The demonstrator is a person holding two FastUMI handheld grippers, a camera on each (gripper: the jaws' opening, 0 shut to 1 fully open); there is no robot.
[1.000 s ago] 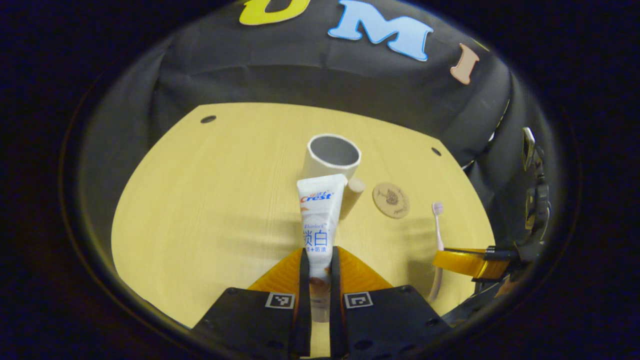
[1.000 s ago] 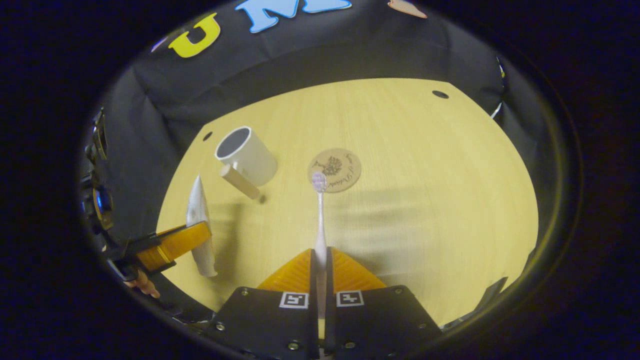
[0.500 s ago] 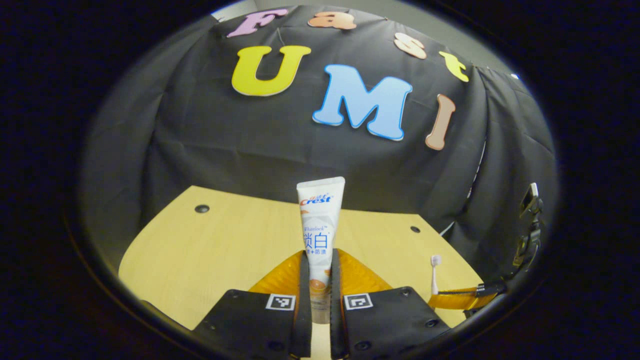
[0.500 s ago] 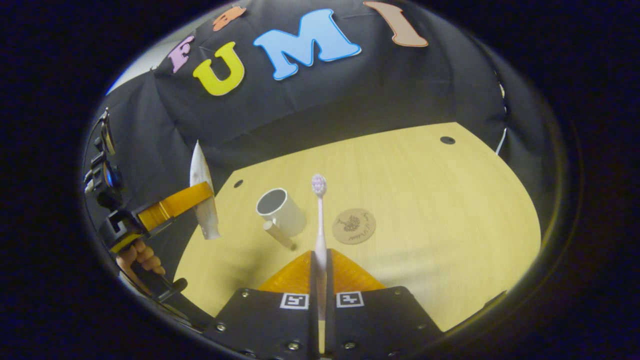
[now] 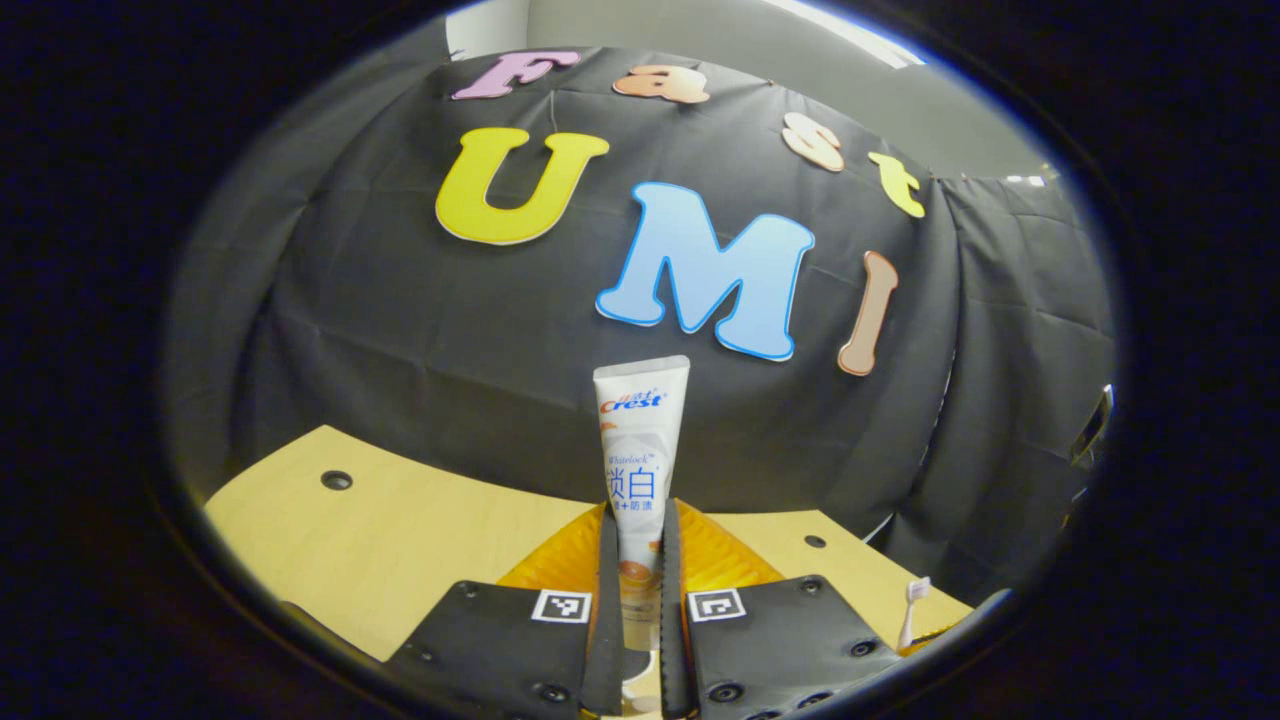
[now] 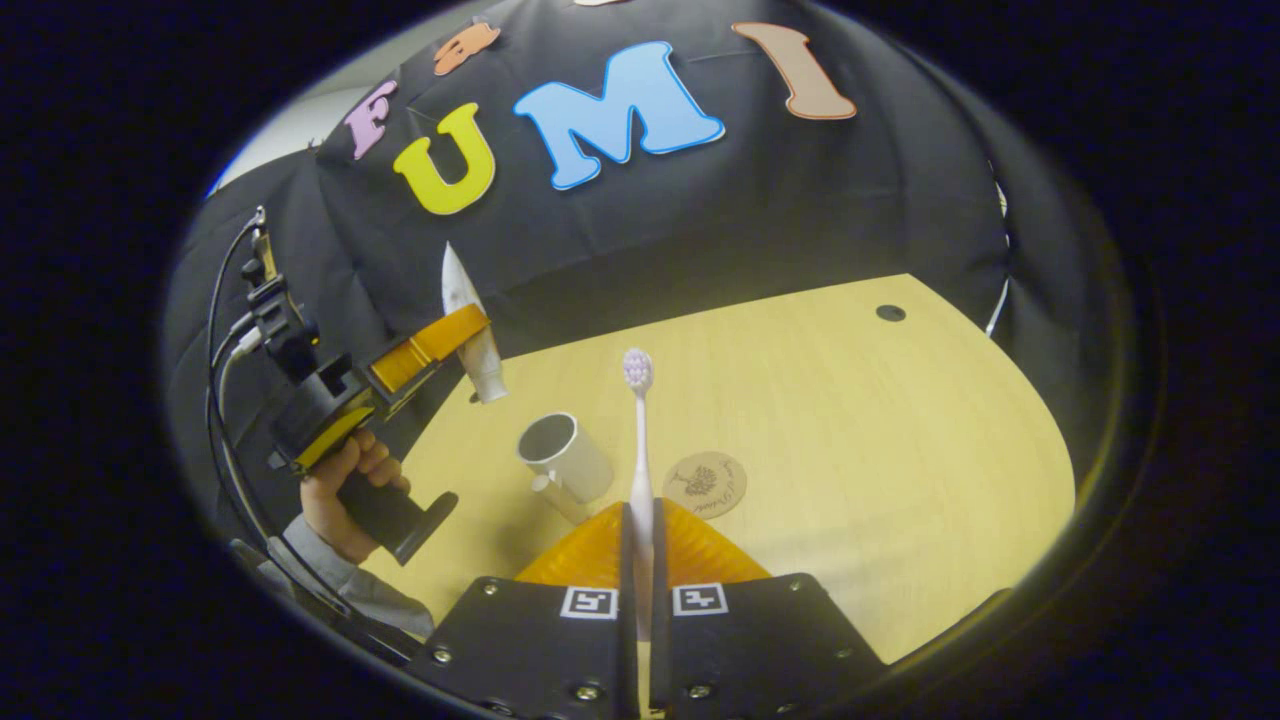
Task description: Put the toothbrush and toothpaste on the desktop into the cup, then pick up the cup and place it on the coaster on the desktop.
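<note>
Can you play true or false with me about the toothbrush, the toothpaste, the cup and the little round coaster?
1. The toothpaste is already inside the cup. False: the left gripper holds it up in the air.
2. The right gripper is squeezing the toothbrush. True.
3. The cup stands on the coaster. False: it stands on the desktop beside the coaster, apart from it.
4. The toothbrush's bristle end points away from the gripper. True.
5. The cup is lying on its side. False: it stands upright, with its opening up.
</note>
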